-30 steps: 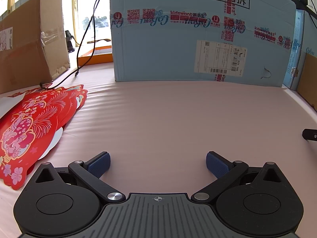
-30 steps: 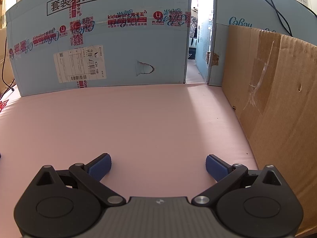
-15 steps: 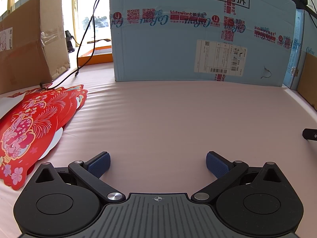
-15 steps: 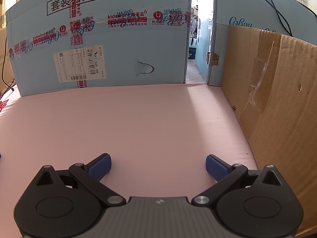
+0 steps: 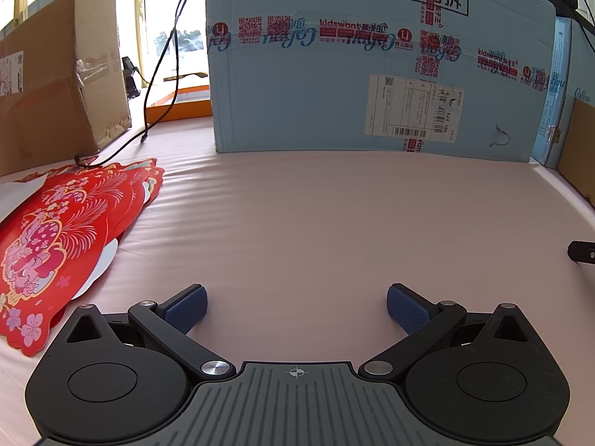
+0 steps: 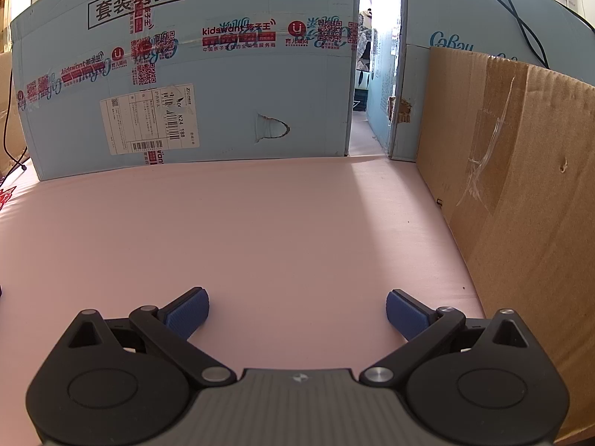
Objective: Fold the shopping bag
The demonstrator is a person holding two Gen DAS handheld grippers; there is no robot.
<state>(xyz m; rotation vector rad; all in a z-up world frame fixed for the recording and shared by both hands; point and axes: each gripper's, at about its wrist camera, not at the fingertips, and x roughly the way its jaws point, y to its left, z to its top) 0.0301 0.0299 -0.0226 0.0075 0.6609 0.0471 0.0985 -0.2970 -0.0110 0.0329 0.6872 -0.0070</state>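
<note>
Red shopping bags (image 5: 63,238) with pink and gold flower print lie flat in a loose stack on the pink table, at the left of the left wrist view. My left gripper (image 5: 296,306) is open and empty, low over the bare pink surface to the right of the bags. My right gripper (image 6: 296,308) is open and empty over the pink surface; only a sliver of red (image 6: 5,197) shows at the far left edge of its view. A dark tip of the right gripper (image 5: 582,252) shows at the right edge of the left wrist view.
A large light blue carton (image 5: 372,67) stands across the back of the table. A brown carton (image 5: 55,85) stands at the back left, another brown carton (image 6: 520,204) along the right side. A black cable (image 5: 160,74) runs down to the table near the bags.
</note>
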